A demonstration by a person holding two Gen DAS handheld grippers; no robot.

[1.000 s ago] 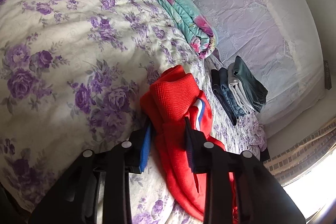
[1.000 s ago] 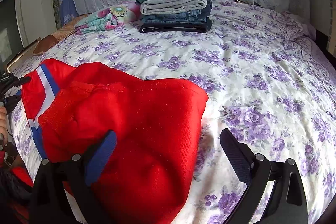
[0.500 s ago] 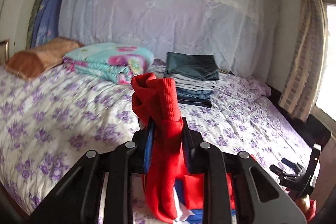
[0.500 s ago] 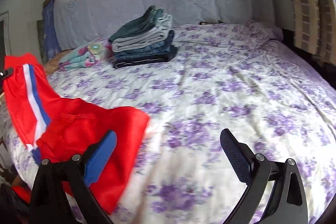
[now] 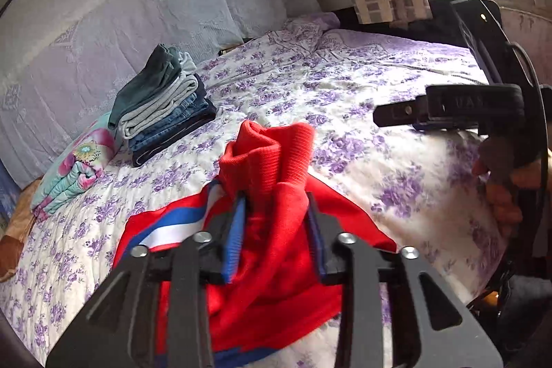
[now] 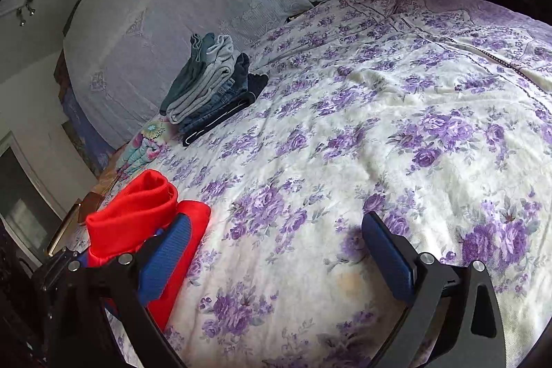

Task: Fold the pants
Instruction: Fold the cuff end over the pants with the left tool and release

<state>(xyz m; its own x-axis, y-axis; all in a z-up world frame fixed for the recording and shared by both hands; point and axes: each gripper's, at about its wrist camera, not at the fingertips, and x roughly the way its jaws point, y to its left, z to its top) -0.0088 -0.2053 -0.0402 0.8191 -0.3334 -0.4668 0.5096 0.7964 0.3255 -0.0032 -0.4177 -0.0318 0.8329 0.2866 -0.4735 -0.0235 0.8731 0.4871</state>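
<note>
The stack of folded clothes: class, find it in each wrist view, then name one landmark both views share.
Left wrist view: stack of folded clothes sits upper left, beside the lace cover.
Right wrist view: the stack sits upper left of centre.
Shared landmark: the folded floral blanket just left of it.

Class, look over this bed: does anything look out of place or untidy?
Yes: the red pants lie bunched near the bed's edge, waistband standing up between the left gripper's fingers, while the stack of folded clothes sits neat.

Ribbed red knit pants (image 5: 276, 168), matt floral cotton bedspread (image 6: 379, 126), ridged blue pads (image 5: 236, 237) on matt black tongs.
</note>
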